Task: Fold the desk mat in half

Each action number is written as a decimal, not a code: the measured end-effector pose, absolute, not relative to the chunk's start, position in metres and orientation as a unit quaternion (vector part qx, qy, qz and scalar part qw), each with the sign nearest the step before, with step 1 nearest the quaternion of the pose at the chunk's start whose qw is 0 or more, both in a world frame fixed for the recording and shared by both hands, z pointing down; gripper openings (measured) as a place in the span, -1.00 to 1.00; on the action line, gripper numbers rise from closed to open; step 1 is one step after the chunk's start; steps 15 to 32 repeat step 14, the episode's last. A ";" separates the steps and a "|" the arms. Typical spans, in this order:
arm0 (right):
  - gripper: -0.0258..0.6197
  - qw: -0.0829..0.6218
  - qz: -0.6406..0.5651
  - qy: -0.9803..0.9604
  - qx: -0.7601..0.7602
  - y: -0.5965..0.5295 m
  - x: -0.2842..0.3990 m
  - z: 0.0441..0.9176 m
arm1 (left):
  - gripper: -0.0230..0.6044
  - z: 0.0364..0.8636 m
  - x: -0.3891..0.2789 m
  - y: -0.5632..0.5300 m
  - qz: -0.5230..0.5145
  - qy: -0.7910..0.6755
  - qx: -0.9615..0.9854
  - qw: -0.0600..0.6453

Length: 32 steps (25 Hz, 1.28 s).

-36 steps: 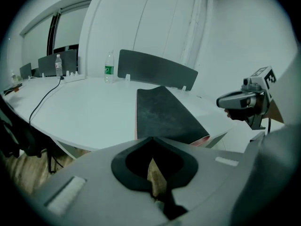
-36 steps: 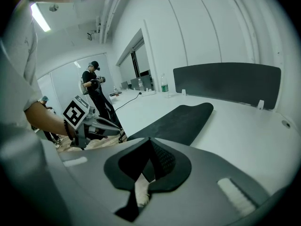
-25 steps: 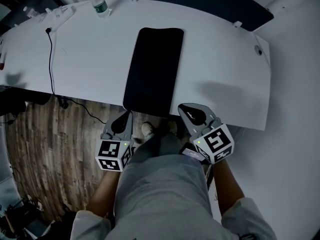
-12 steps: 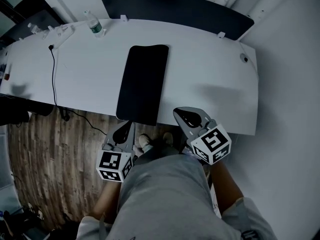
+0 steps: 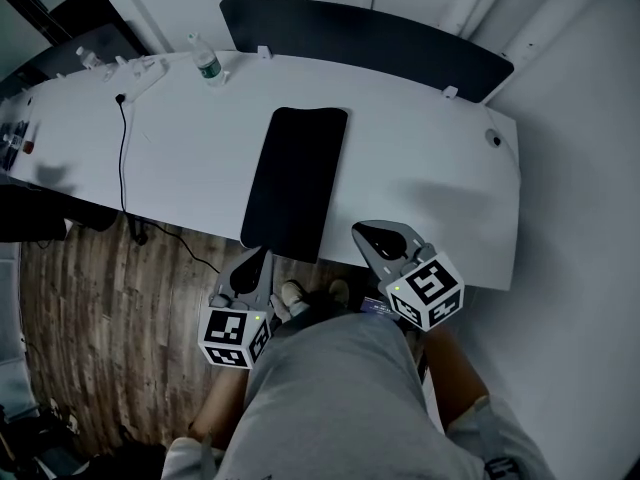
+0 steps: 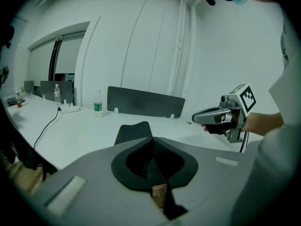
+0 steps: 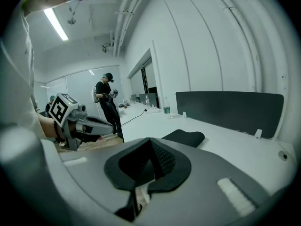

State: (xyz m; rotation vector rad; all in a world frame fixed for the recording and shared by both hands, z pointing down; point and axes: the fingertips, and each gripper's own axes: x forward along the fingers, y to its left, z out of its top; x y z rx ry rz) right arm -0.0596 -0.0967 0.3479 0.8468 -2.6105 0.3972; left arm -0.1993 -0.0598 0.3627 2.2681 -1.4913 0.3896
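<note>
The black desk mat point(image 5: 295, 183) lies flat and unfolded on the white desk point(image 5: 430, 168), its near short end at the desk's front edge. My left gripper point(image 5: 258, 259) hangs shut and empty just below the mat's near left corner, off the desk. My right gripper point(image 5: 377, 236) is also shut and empty, at the front edge right of the mat. In the left gripper view the mat point(image 6: 133, 130) shows beyond the shut jaws, with the right gripper point(image 6: 200, 118) at the right. The right gripper view shows the mat point(image 7: 184, 137) and the left gripper point(image 7: 110, 126).
A water bottle point(image 5: 206, 60) and a power strip point(image 5: 140, 70) with a black cable point(image 5: 122, 158) sit at the desk's far left. A dark divider panel point(image 5: 370, 33) runs along the back edge. A person point(image 7: 107, 105) stands far off. Wooden floor point(image 5: 90, 308) lies below.
The head camera's view has shifted, so the desk sits slightly differently in frame. Both grippers stay shut near the desk's front edge, and the mat has not moved.
</note>
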 end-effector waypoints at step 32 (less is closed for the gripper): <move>-0.91 0.184 0.122 -0.932 0.288 -0.108 -0.076 0.342 | -0.86 0.359 -0.210 -0.065 0.133 -0.541 0.805 0.202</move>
